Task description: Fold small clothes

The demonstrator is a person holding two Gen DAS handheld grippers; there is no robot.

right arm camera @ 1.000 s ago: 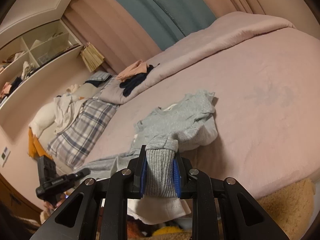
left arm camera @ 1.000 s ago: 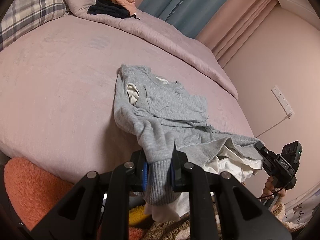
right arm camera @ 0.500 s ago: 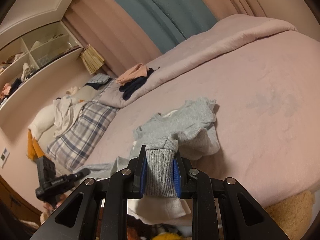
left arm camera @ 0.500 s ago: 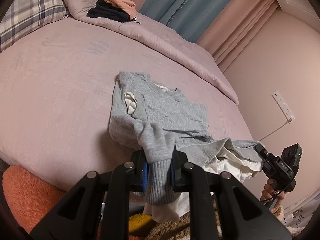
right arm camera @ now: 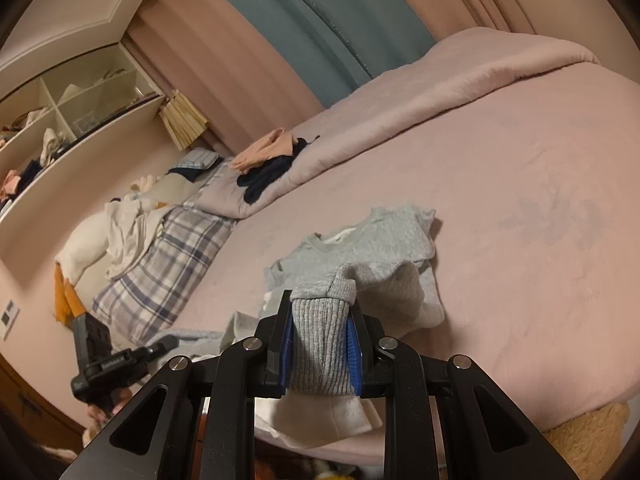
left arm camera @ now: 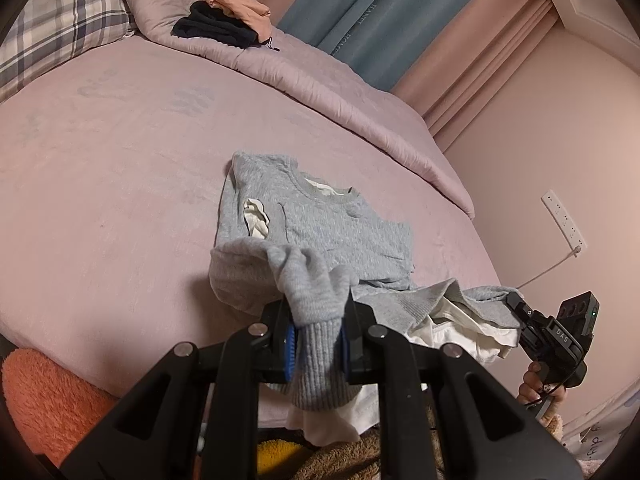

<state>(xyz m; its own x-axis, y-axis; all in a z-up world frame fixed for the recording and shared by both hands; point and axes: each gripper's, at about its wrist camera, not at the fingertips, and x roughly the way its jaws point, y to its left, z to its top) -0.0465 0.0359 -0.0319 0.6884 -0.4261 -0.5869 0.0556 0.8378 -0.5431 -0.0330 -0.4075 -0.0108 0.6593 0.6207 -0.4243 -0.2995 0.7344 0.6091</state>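
Observation:
A small grey sweater (left arm camera: 320, 224) with a white lining (left arm camera: 460, 320) lies on the pink bed (left arm camera: 100, 180), neck away from me. My left gripper (left arm camera: 316, 344) is shut on its ribbed hem at the bed's near edge. In the right wrist view my right gripper (right arm camera: 320, 354) is shut on another stretch of ribbed hem, with the sweater (right arm camera: 384, 236) beyond it. Between the two grips the lower part curls into a loose fold, and white lining (right arm camera: 320, 412) hangs below. Each view shows the other gripper to its side (left arm camera: 516, 304) (right arm camera: 168, 344).
A peach and dark clothes pile (left arm camera: 228, 16) rests on the rolled quilt (left arm camera: 320, 80) at the far side. A plaid pillow (left arm camera: 60, 20) is far left. An orange fluffy rug (left arm camera: 48, 400) lies below the bed edge. Wall shelves (right arm camera: 60, 120) hold clutter.
The held hem has crept a little further over the bed, and the sweater's lower part now bulges into a fold over its body. Both grips are unchanged.

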